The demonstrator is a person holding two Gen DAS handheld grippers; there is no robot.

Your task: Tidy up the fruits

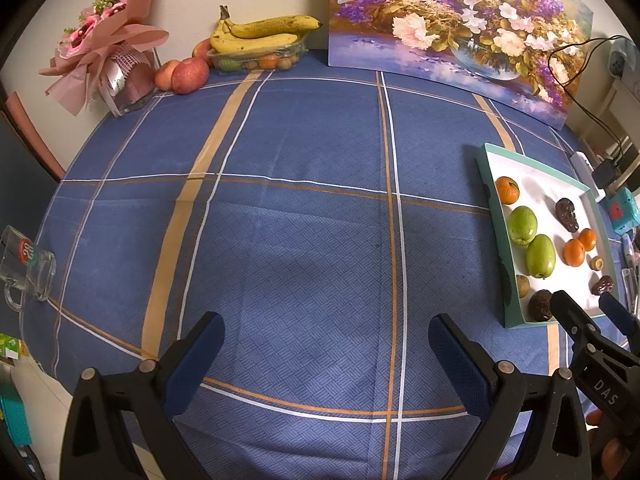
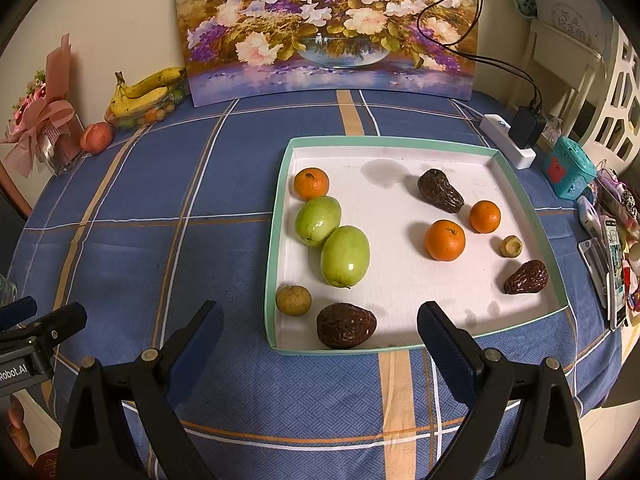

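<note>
A teal-rimmed white tray [image 2: 516, 184] lies on the blue checked tablecloth; it also shows at the right of the left wrist view [image 1: 490, 184]. It holds two green guavas [image 2: 344, 256], three oranges [image 2: 445, 240], three dark wrinkled fruits [image 2: 346, 325] and two small brown fruits [image 2: 293, 300]. My right gripper [image 2: 320, 340] is open and empty, hovering over the tray's near edge. My left gripper [image 1: 326, 344] is open and empty over bare cloth, left of the tray. The right gripper also shows in the left wrist view [image 1: 588, 306].
At the back stand a flower painting [image 2: 328, 28], a container with bananas [image 1: 260, 34] and small fruits, apples [image 1: 190, 75], and a pink bouquet [image 1: 104, 40]. A glass mug [image 1: 26, 268] sits at the left edge. A power strip [image 2: 506, 140], teal box [image 2: 568, 168] and clutter line the right edge.
</note>
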